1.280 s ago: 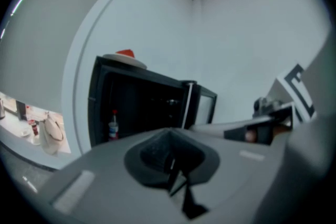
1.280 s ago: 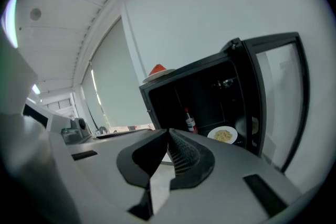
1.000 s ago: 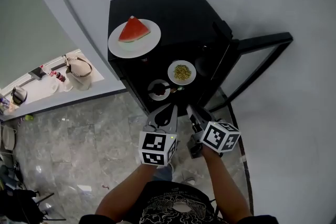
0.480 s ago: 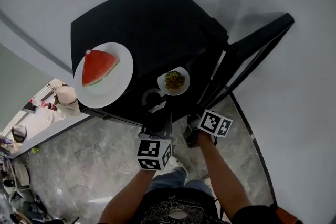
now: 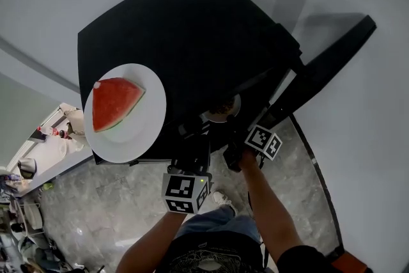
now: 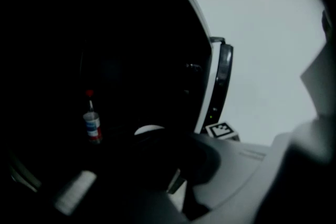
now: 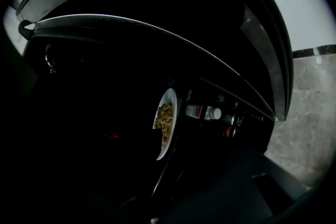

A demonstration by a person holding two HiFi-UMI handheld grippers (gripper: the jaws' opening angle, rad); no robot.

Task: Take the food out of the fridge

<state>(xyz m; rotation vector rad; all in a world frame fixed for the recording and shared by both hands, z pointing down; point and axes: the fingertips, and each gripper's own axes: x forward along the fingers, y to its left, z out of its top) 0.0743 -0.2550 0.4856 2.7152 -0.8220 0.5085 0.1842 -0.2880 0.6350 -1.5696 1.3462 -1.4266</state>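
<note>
the small plate of food sat on a shelf inside the open black fridge. the right gripper faced it, jaws just opening, nothing visibly between them. the left gripper, beside it on the left, was too dark to read.

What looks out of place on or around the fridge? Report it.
The white plate with the watermelon slice sits on the black fridge at the top's near left corner, its rim seemingly at or over the edge, so a bump could tip it. Nothing looks spilled or broken; the fridge's inside is too dark to judge.
</note>
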